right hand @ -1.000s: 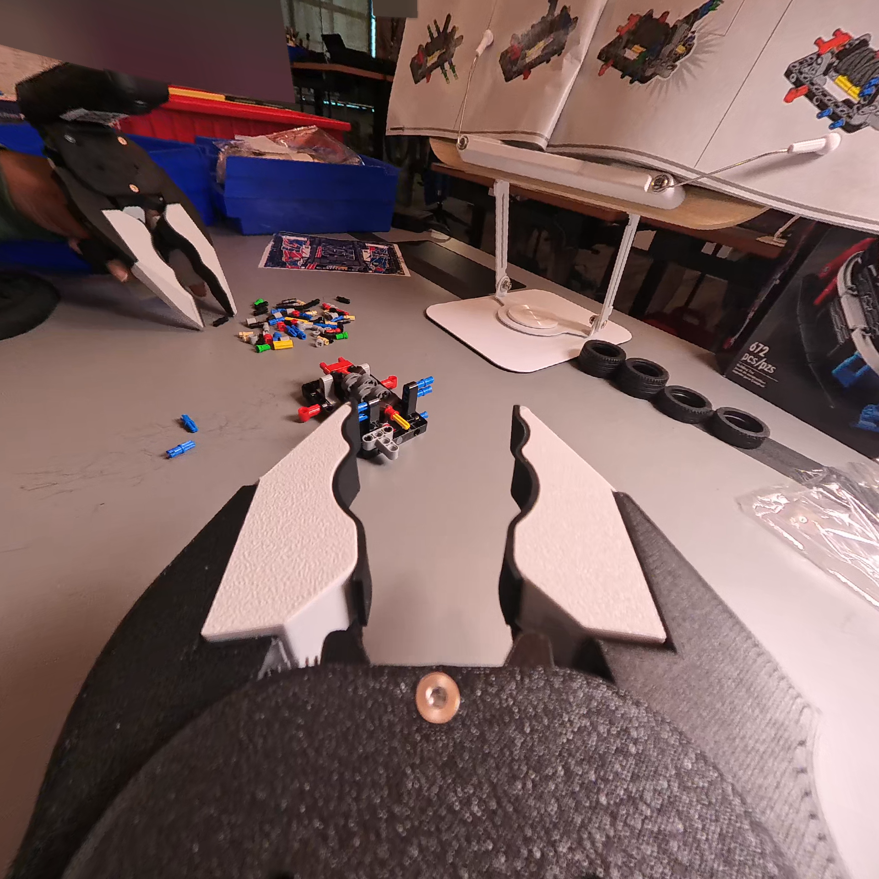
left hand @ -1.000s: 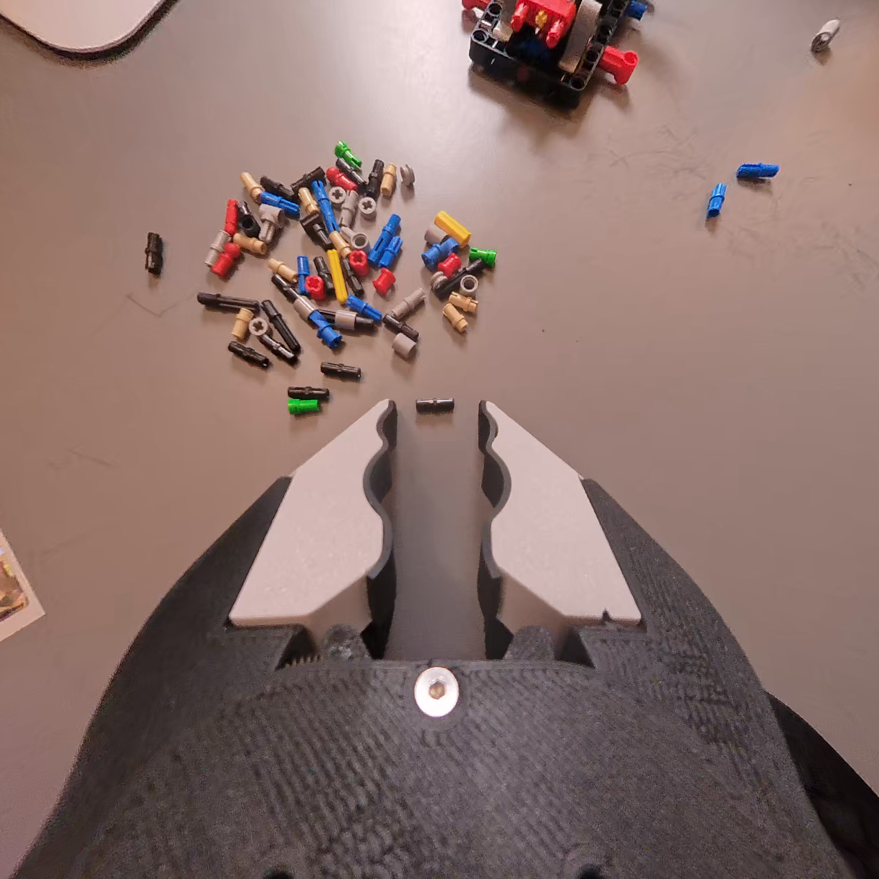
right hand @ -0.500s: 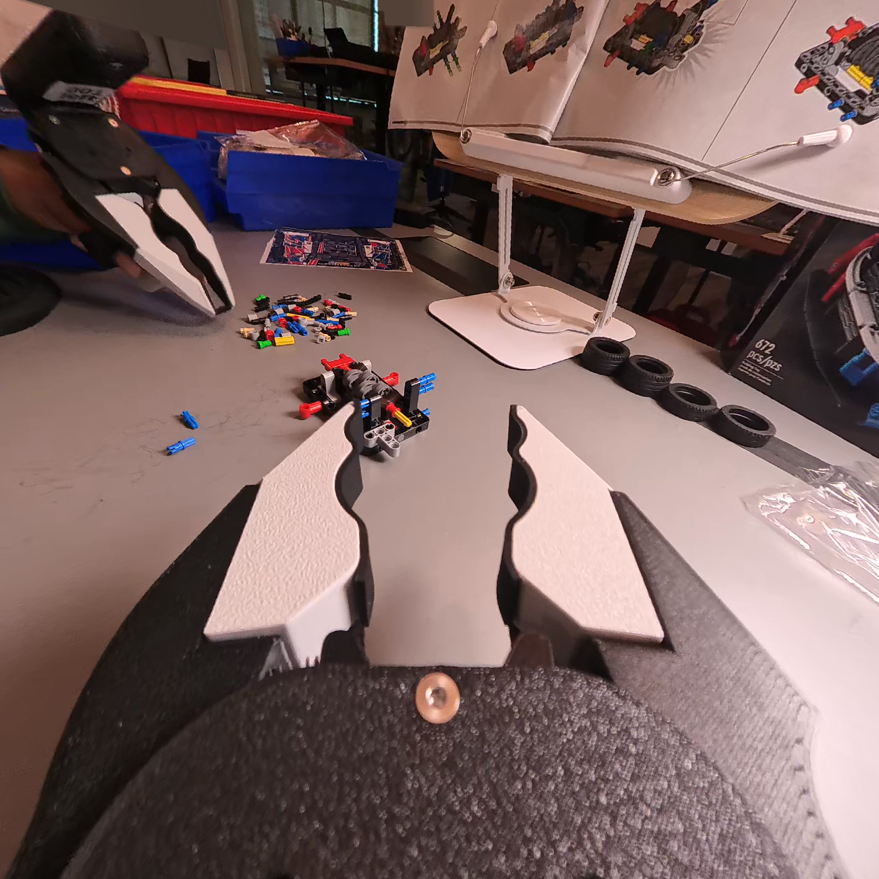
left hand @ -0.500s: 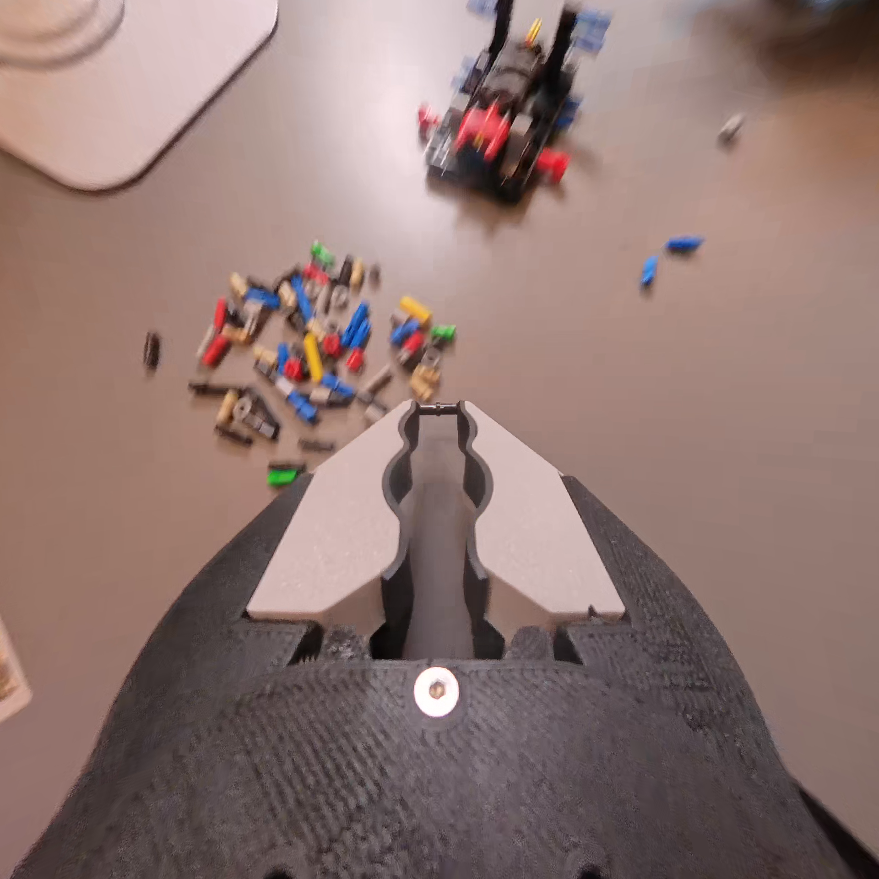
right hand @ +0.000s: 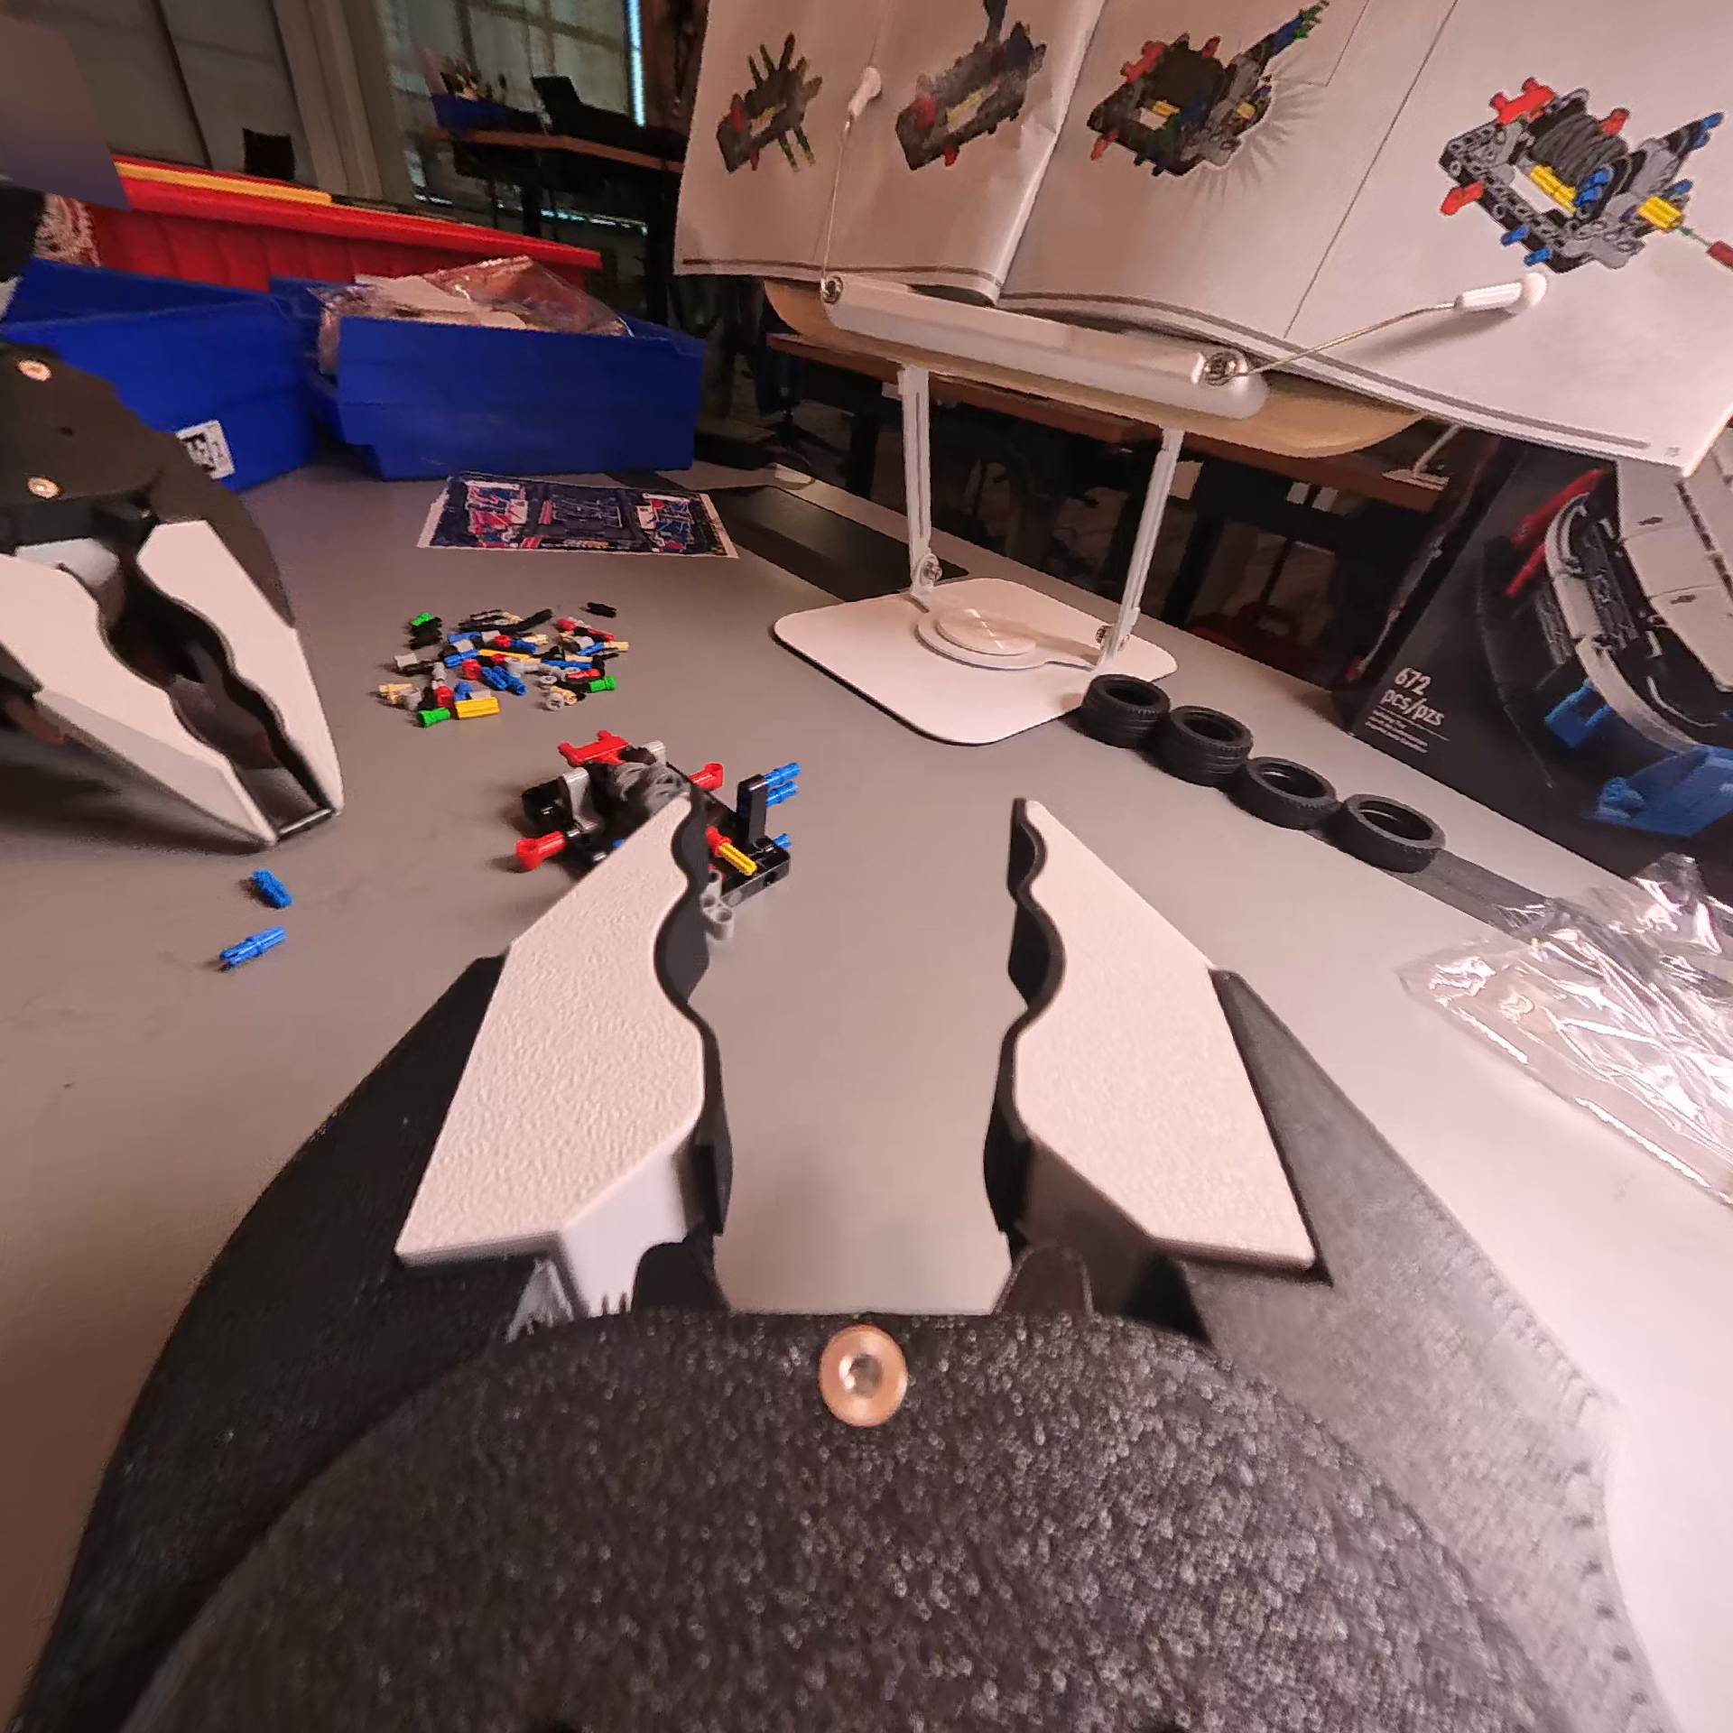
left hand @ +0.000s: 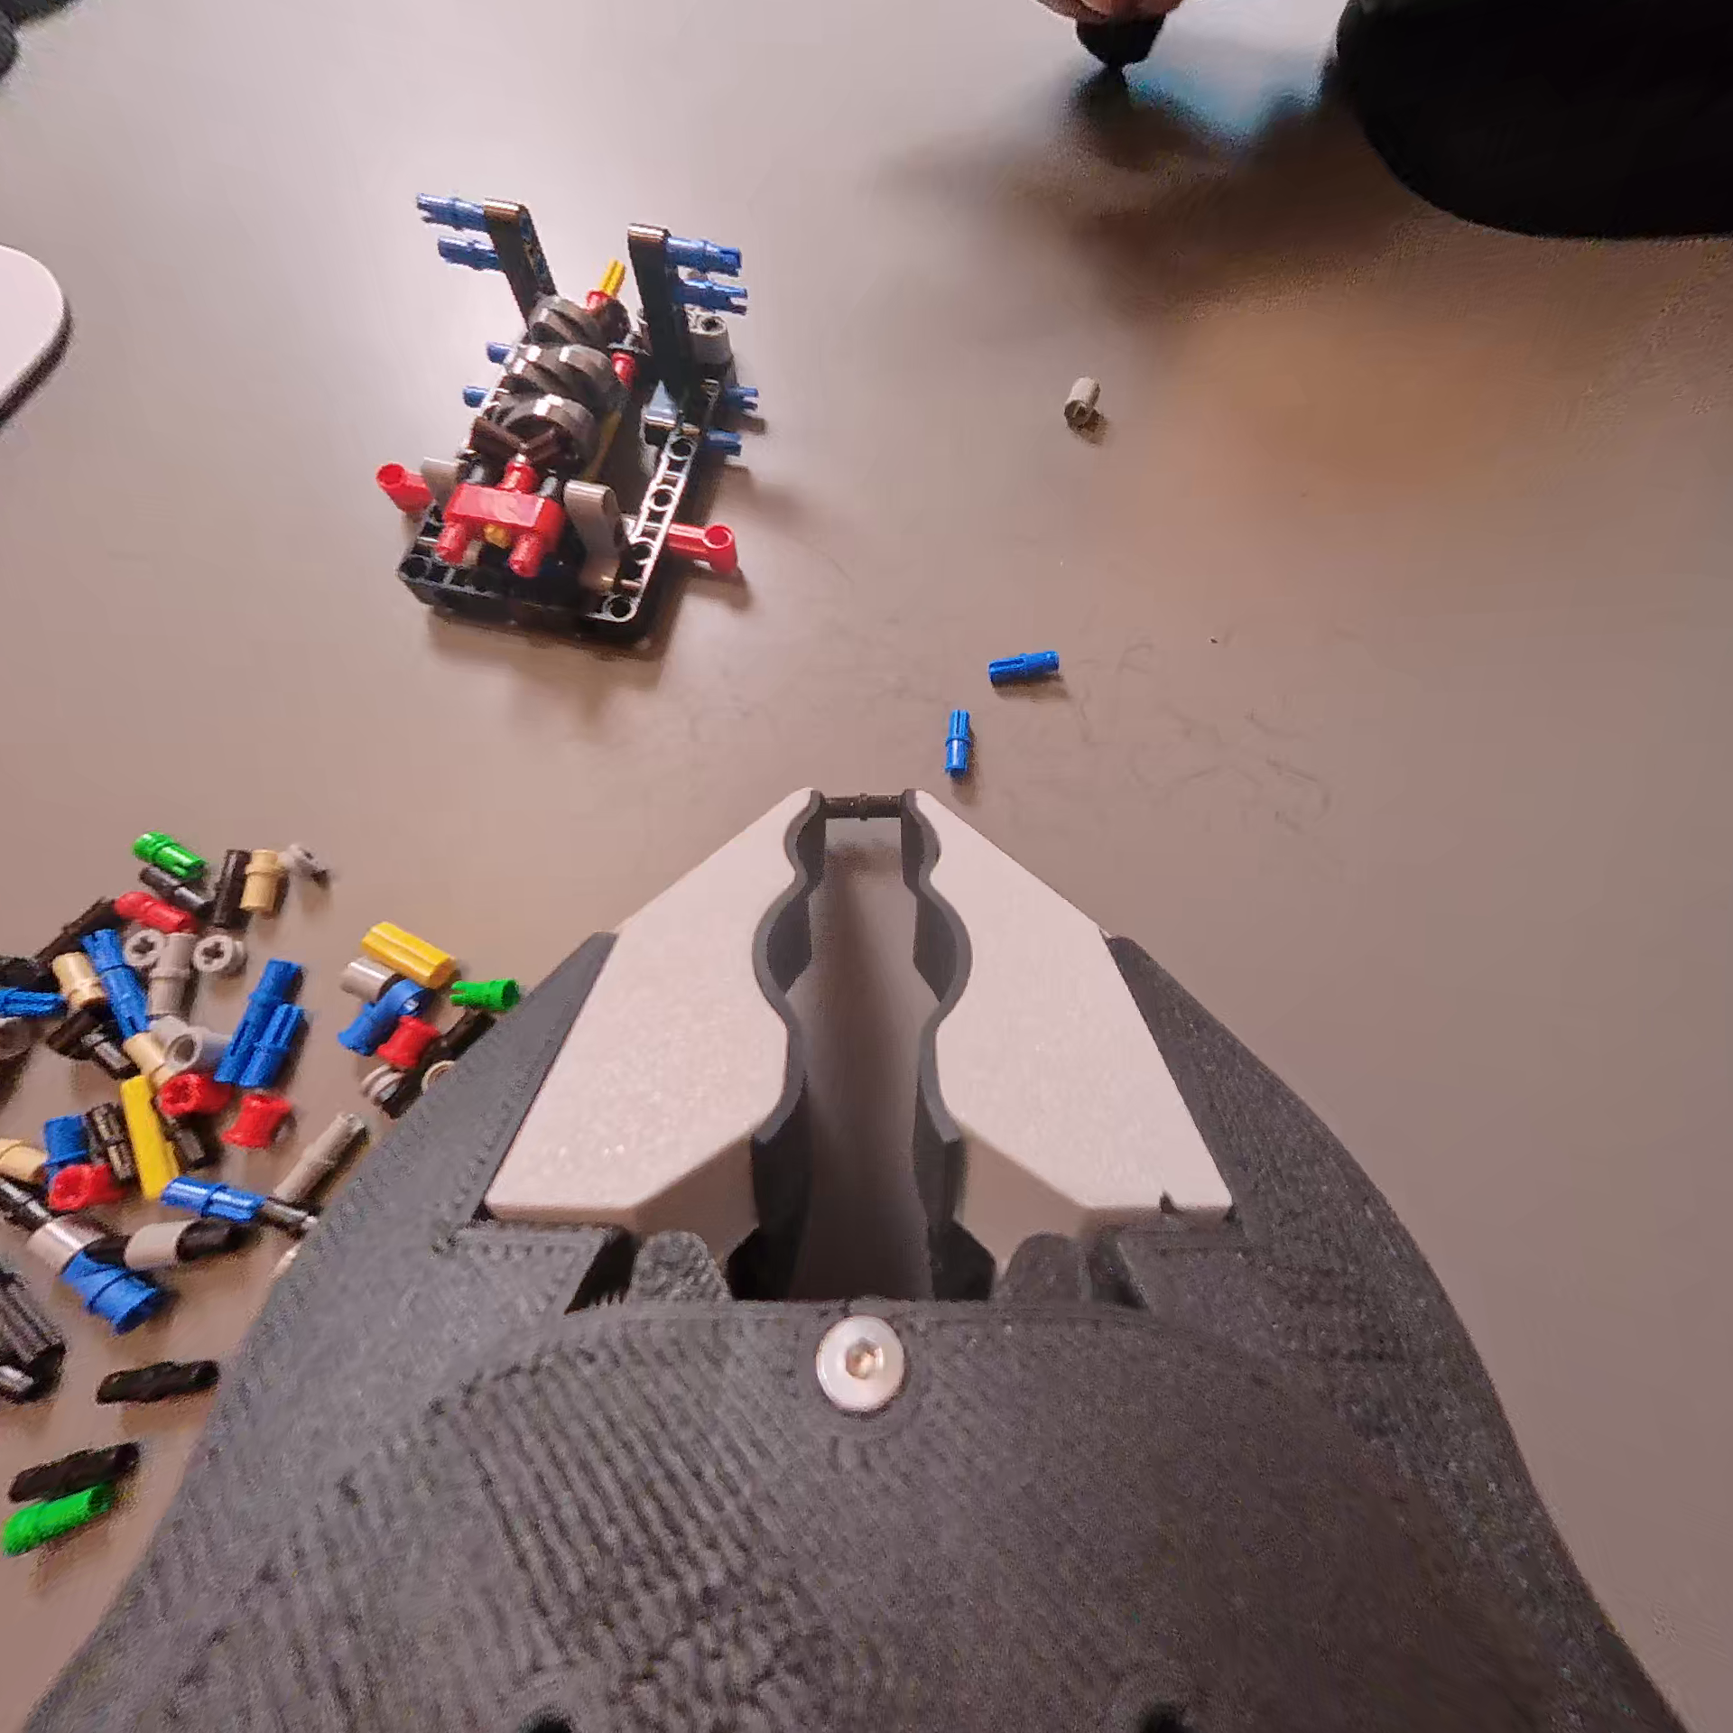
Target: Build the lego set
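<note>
In the left wrist view, a thin black pin (left hand: pixel 865 803) is pinched crosswise between the scalloped grey tips of the left gripper (left hand: pixel 865 808) at centre frame; the studded lego assembly (left hand: pixel 572 441) is seen upper left, with a heap of glossy loose pins (left hand: pixel 188 1050) at lower left.

In the right wrist view, the right gripper (right hand: pixel 853 825) is held wide and empty, the assembly just behind its left fingertip on the matte grey table (right hand: pixel 281 1032).

A workshop or lab space. Blue storage bins (right hand: pixel 506 394) and a red bin (right hand: pixel 309 234) line the back of a grey worktop (right hand: pixel 891 938), with more benches (right hand: pixel 563 141) visible behind.
</note>
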`<state>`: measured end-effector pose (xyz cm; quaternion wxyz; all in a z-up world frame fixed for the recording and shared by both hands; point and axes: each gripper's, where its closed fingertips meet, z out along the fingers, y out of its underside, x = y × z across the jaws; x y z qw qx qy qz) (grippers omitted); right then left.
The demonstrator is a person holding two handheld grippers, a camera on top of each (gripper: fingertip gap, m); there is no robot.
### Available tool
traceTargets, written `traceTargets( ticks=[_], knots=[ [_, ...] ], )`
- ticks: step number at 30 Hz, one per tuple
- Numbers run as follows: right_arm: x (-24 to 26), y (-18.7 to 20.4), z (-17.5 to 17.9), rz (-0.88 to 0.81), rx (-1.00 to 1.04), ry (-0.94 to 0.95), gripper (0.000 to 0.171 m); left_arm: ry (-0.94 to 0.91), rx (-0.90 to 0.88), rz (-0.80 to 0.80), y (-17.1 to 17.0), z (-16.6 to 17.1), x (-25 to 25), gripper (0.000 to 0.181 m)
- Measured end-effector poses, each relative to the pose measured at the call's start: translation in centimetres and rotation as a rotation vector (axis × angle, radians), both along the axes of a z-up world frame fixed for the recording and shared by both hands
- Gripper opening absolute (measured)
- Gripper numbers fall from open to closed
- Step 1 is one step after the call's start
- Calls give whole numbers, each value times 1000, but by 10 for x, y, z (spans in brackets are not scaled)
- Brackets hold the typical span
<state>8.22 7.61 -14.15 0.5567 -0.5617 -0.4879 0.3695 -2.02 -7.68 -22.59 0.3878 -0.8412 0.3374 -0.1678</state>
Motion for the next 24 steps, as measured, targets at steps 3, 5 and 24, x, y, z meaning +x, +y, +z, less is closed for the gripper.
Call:
traceTargets(
  ticks=[3, 5, 24],
  knots=[
    [5, 14, 4, -50, -26, 34, 62, -11, -6, -6, 1, -1, 3, 14],
    [9, 22, 6, -83, -44, 55, 62, -16, -4, -12, 0, -1, 3, 14],
    [4, 12, 10, -38, -34, 60, 60, -84, 57, -12, 6, 22, -2, 43]
  ],
)
